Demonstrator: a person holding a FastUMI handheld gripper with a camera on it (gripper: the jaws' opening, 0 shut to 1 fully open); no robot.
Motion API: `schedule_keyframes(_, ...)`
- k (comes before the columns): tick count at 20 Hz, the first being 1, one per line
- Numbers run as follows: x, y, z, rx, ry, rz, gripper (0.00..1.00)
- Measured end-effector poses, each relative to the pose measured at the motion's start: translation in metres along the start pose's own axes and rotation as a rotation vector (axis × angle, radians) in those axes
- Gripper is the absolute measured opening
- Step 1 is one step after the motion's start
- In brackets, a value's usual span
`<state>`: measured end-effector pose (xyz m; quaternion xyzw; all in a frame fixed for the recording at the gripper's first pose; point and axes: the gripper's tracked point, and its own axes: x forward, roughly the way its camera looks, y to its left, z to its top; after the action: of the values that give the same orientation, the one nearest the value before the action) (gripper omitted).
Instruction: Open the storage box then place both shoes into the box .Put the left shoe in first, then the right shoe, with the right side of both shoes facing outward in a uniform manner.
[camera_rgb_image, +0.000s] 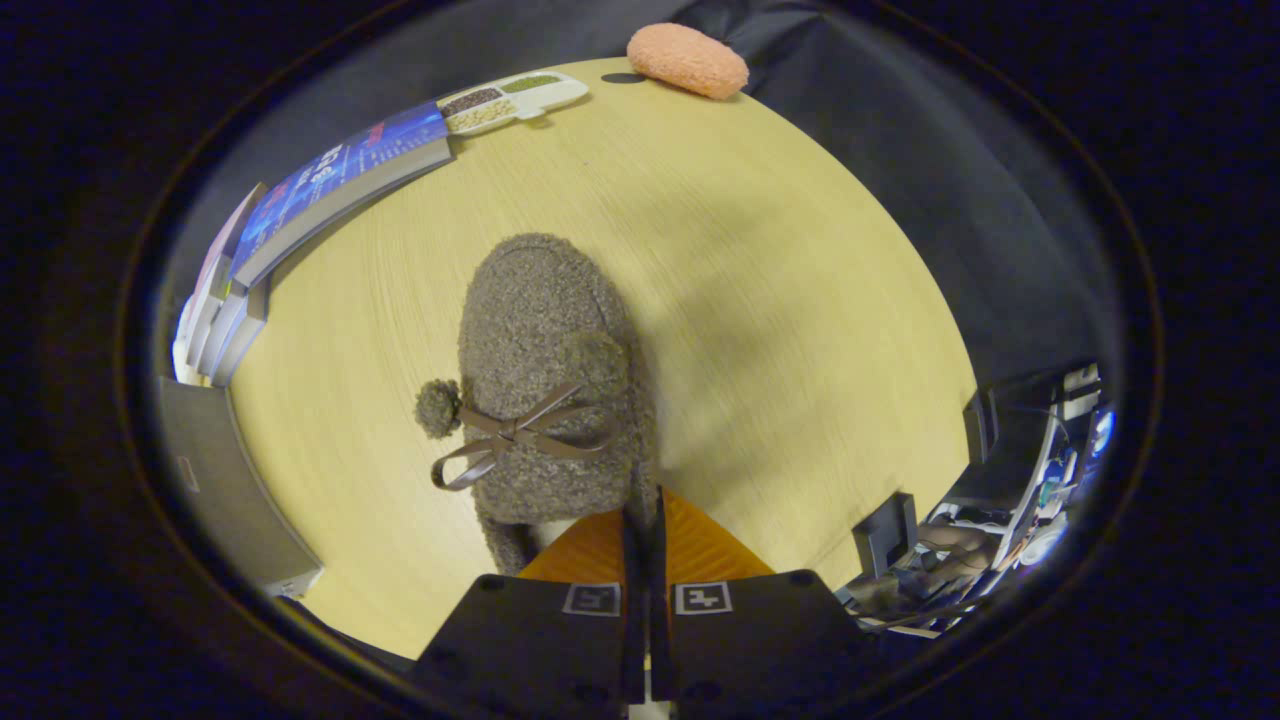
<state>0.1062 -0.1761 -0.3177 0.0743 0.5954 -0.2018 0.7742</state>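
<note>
Shoe: fuzzy grey-brown slipper (545, 370) hanging just ahead of my fingers, toe pointing away from me, heel end at my fingertips
Bow: thin brown ribbon bow (515, 432) tied across the top of the shoe, one loop drooping to the left
Pompoms: a small one (438, 408) sticking out at the left end of the bow, another (592, 362) sitting on the shoe just above it
Claw: my gripper (643, 520) is pinched nearly closed, only a thin slit between the two fingers, and they seem to nip the heel rim of the shoe; the contact itself is hidden behind the fuzz
Table: round pale wood top (780, 300) under the shoe, a soft shadow falling to the shoe's right
Other shoe: peach fuzzy slipper (688, 60) at the far edge of the table, well apart from mine
Tray: white divided dish (512, 102) with grains, far left edge of the table
Books: a blue-covered stack (330, 190) just beside the tray, more leaning further left
Box: grey box (225, 490) at the table's left side, near me
</note>
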Motion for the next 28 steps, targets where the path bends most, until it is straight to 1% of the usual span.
schedule_keyframes(2, 0.001, 0.001, 0.0, 0.003, -0.003, -0.003, 0.06)
schedule_keyframes(4, 0.009, 0.001, -0.002, -0.003, -0.011, -0.01, 0.05)
schedule_keyframes(6, 0.0, 0.001, 0.0, -0.003, -0.019, -0.03, 0.05)
schedule_keyframes(10, -0.003, -0.001, 0.001, -0.063, -0.027, -0.109, 0.04)
schedule_keyframes(15, -0.015, 0.001, 0.002, -0.094, -0.064, -0.198, 0.04)
schedule_keyframes(16, -0.02, 0.001, 0.002, -0.107, -0.068, -0.226, 0.04)
schedule_keyframes(18, -0.033, -0.004, 0.001, -0.156, -0.071, -0.321, 0.04)
schedule_keyframes(21, -0.062, -0.015, 0.0, -0.269, -0.071, -0.501, 0.04)
schedule_keyframes(23, -0.085, -0.017, 0.0, -0.315, -0.085, -0.591, 0.04)
schedule_keyframes(25, -0.109, -0.012, 0.001, -0.324, -0.118, -0.642, 0.04)
schedule_keyframes(28, -0.152, 0.004, 0.003, -0.327, -0.194, -0.685, 0.04)
